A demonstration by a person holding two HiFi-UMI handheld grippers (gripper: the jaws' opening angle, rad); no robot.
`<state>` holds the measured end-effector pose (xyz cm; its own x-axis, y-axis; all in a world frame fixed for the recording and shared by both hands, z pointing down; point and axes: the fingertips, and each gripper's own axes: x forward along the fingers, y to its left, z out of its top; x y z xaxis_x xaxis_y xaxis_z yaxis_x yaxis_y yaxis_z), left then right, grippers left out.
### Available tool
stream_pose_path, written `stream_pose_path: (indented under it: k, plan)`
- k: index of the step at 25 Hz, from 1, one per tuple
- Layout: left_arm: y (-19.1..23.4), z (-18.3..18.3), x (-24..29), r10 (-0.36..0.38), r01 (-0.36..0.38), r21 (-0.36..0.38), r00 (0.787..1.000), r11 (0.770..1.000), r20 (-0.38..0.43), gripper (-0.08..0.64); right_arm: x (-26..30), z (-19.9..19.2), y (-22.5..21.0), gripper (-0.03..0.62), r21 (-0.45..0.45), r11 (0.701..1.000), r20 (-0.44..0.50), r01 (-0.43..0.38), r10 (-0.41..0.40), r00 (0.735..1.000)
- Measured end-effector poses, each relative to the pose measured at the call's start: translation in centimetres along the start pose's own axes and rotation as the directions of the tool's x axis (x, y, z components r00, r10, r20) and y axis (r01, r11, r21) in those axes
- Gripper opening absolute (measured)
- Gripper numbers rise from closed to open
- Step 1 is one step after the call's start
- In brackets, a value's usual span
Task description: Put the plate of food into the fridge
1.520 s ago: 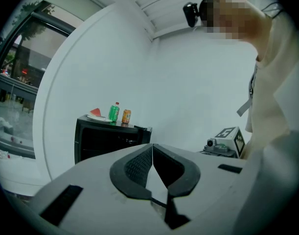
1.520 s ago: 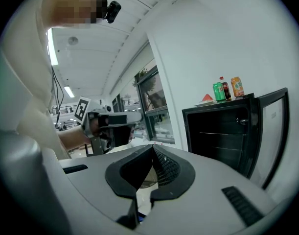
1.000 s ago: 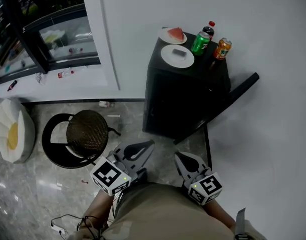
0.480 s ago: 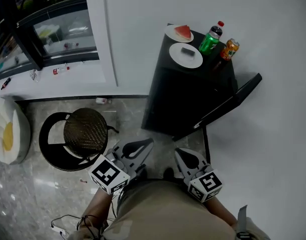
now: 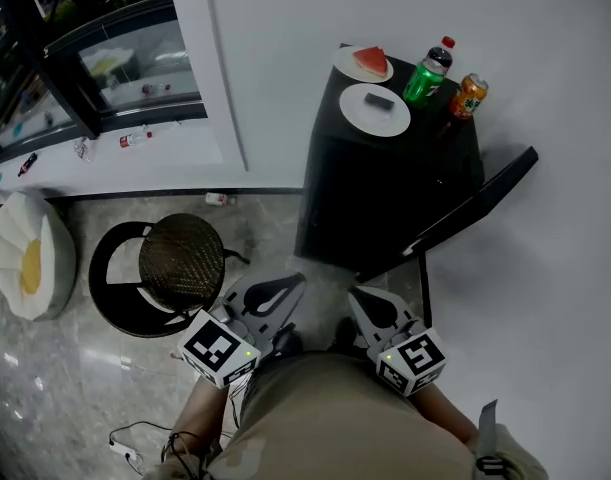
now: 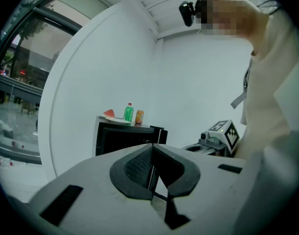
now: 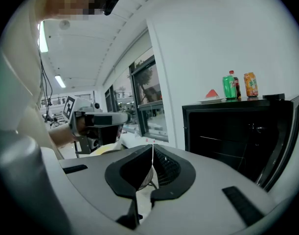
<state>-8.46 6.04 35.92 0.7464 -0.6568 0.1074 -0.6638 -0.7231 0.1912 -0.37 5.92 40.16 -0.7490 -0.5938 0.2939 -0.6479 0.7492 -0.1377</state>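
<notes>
A black mini fridge (image 5: 385, 178) stands against the white wall with its door (image 5: 475, 208) swung open to the right. On its top sit a white plate with a watermelon slice (image 5: 363, 64), a second white plate with a small dark item (image 5: 375, 109), a green bottle (image 5: 422, 80), a dark bottle (image 5: 443, 53) and an orange can (image 5: 468, 96). My left gripper (image 5: 285, 286) and right gripper (image 5: 363, 298) are held side by side close to my body, well short of the fridge. Both are shut with nothing between their jaws. The right gripper view looks into the dark fridge interior (image 7: 237, 136).
A round black stool with a woven seat (image 5: 175, 263) stands on the floor left of the fridge. A white and yellow egg-shaped cushion (image 5: 30, 258) lies at the far left. A cable (image 5: 135, 443) lies on the floor near my feet. A glass window (image 5: 105, 58) is at the upper left.
The head view has drifted, so the fridge now sits slightly further right and higher in it. Both grippers have edged forward together and stayed shut.
</notes>
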Motion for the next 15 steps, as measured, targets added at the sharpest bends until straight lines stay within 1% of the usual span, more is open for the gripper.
stream_pose_path:
  k: [4,7,9,11,15]
  plan:
    - [-0.7,0.3,2.4,0.011,-0.011,0.004,1.000,1.000,-0.014,0.012,-0.7,0.3,-2.3,0.021,0.017,1.000,0.013,-0.019,0.019,1.000]
    - [-2.4,0.9,5.1,-0.032,0.033,0.038,0.999,0.999,-0.029,0.011,-1.4,0.3,-4.5,0.021,0.046,0.999,0.020,-0.013,0.012,1.000]
    - [-3.3,1.4,6.6,-0.042,0.044,0.052,0.998,0.998,-0.037,0.012,-1.7,0.4,-5.6,0.021,0.059,0.998,0.035,-0.020,0.018,0.999]
    - [-3.6,1.9,7.8,-0.028,0.030,0.051,0.999,0.998,-0.038,0.012,-1.8,0.7,-6.6,0.021,0.059,0.998,0.048,-0.037,0.034,0.998]
    - [-3.6,2.2,9.5,0.004,0.000,0.075,0.998,0.997,-0.060,0.012,-2.5,1.2,-8.5,0.021,0.064,0.996,0.054,-0.060,0.056,0.997]
